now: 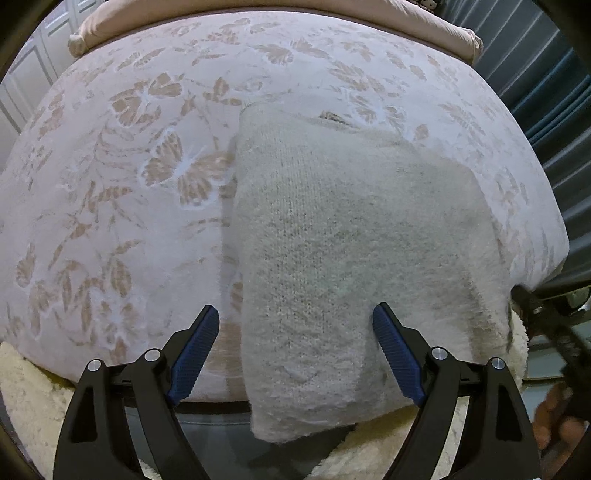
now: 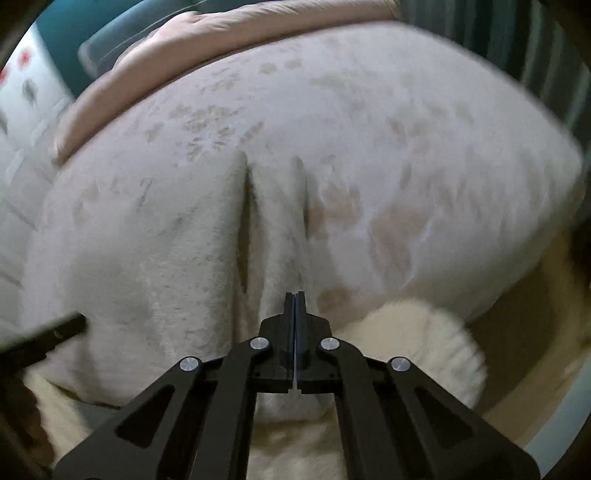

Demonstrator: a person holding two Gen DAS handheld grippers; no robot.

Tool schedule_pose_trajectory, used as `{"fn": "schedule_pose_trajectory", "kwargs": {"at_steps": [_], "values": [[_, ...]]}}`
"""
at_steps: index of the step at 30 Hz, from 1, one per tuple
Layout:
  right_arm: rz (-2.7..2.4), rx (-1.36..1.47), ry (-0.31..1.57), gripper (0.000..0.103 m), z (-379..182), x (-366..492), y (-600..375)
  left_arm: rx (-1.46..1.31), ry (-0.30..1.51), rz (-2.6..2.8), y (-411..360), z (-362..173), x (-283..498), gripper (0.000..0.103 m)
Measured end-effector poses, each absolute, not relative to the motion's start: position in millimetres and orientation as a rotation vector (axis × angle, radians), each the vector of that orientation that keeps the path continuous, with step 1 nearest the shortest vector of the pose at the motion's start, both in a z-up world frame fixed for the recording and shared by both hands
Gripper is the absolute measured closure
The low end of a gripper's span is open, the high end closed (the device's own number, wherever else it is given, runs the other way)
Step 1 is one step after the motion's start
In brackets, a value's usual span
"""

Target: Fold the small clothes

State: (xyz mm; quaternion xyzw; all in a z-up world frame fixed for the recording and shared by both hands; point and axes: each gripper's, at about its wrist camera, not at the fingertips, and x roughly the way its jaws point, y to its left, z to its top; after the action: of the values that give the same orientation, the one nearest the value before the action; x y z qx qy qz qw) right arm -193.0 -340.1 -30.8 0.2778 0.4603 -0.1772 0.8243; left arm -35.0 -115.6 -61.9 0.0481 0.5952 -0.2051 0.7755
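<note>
A cream knitted garment (image 1: pixel 343 236) lies folded on a floral bedspread (image 1: pixel 110 177), its near end hanging over the bed's front edge. My left gripper (image 1: pixel 295 325) is open, its blue fingers to either side of the garment's near part without gripping it. In the right wrist view the same garment (image 2: pixel 147 258) lies on the bed with two raised folds. My right gripper (image 2: pixel 294 301) is shut at the near edge of one fold; the view is blurred, so I cannot tell if cloth is pinched.
A pink duvet (image 1: pixel 258 14) is bunched along the bed's far side. A fluffy cream rug (image 2: pixel 417 343) lies on the floor below the bed's front edge. Dark teal curtains (image 1: pixel 546 110) hang to the right. The other gripper shows at the right edge (image 1: pixel 546 325).
</note>
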Motion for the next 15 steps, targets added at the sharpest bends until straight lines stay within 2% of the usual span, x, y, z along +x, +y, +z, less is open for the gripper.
{"fn": "schedule_pose_trajectory", "kwargs": {"at_steps": [1, 2, 4, 7, 9, 10, 11, 12, 13, 14, 15], "values": [[-0.351, 0.605, 0.957, 0.089, -22.5, -192.0, -338.0, 0.099, 1.288, -0.441, -115.5, -62.3, -34.6, 0.019], [-0.337, 0.594, 0.944, 0.060, -16.4, -189.6, -335.6, 0.096, 1.291, -0.440, -115.8, -62.8, -34.6, 0.019], [-0.308, 0.553, 0.893, 0.026, -3.9, -185.2, -327.0, 0.091, 1.300, -0.438, -115.4, -63.1, -32.8, 0.020], [-0.290, 0.503, 0.913, 0.021, -7.0, -169.7, -321.8, 0.083, 1.289, -0.428, -111.2, -59.8, -32.0, 0.019], [-0.259, 0.557, 0.982, 0.021, -28.7, -154.3, -322.9, 0.077, 1.282, -0.420, -106.8, -57.9, -31.0, 0.019], [-0.242, 0.586, 1.017, 0.025, -38.3, -149.0, -320.9, 0.075, 1.281, -0.414, -105.1, -57.2, -30.2, 0.019], [-0.235, 0.587, 1.037, 0.041, -42.1, -147.1, -317.6, 0.072, 1.281, -0.409, -102.7, -56.4, -29.0, 0.019], [-0.235, 0.556, 1.056, 0.050, -42.9, -143.5, -312.6, 0.066, 1.280, -0.405, -101.7, -55.4, -28.0, 0.019], [-0.229, 0.509, 1.049, 0.076, -38.0, -141.8, -306.5, 0.057, 1.279, -0.403, -100.3, -54.1, -27.2, 0.019], [-0.194, 0.503, 1.035, 0.094, -33.5, -142.2, -301.3, 0.047, 1.275, -0.406, -99.8, -52.2, -26.8, 0.019], [-0.173, 0.512, 0.996, 0.094, -21.4, -145.1, -299.6, 0.042, 1.271, -0.409, -99.8, -50.9, -26.6, 0.019]]}}
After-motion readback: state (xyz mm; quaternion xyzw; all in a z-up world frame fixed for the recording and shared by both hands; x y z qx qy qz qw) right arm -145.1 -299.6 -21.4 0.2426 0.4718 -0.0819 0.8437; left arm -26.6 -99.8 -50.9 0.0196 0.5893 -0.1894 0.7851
